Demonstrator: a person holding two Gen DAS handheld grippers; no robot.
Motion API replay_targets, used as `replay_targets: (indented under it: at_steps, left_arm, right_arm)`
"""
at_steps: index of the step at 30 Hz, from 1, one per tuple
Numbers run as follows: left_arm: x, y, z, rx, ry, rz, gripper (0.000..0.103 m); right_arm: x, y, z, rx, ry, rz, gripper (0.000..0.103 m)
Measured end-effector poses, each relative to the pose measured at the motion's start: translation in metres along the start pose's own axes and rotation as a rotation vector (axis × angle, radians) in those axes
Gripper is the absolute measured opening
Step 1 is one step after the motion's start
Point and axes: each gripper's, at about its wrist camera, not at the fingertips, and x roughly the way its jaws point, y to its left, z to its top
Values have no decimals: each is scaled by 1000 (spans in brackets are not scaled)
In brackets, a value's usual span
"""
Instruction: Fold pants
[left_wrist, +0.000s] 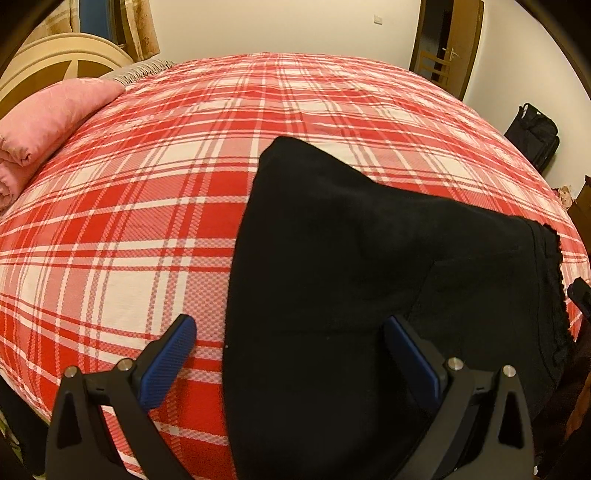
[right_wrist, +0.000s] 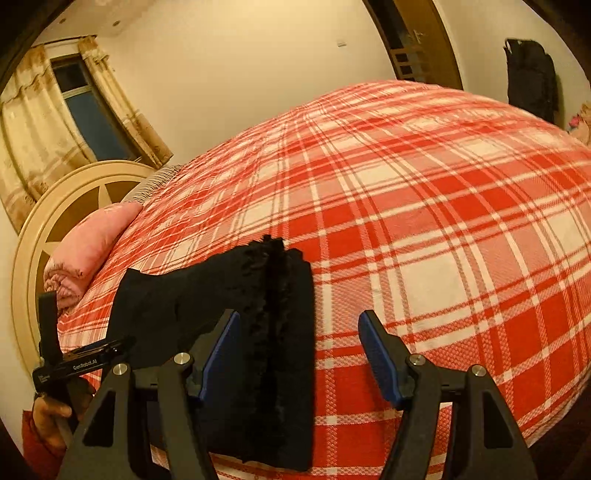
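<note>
left gripper (left_wrist: 290, 354) is seen with jaws spread wide and nothing clamped; the black pants (left_wrist: 354, 280), already folded over, lie from 12 to 5 o'clock on the plaid bed (left_wrist: 122, 229). right gripper (right_wrist: 299, 350) is shown equally agape and empty, the pants' waistband at 9 o'clock. further folding is judged outstanding.

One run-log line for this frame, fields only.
stage: mid-fold | pants: black, folded, near edge of plaid bed | left gripper: open, above pants | right gripper: open, holding nothing
</note>
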Motion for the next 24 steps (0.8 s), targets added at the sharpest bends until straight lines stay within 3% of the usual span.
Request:
replay_targets:
  at_steps: [9,14,17,24]
  left_arm:
    - [4,4,1,-50,15,-41,103]
    - [5,2,1,-47,13,-36,103]
    - [5,3,2,-49,19,-33,103]
    - [6,2,3,-54,20,-31,103]
  right_arm:
    - [23,1,-17,35,71,69,68]
    - [28,14,-27,7,82,116,76]
    - [30,29,-32,-76,84,70,78]
    - [35,42,-33,-128,85,26,78]
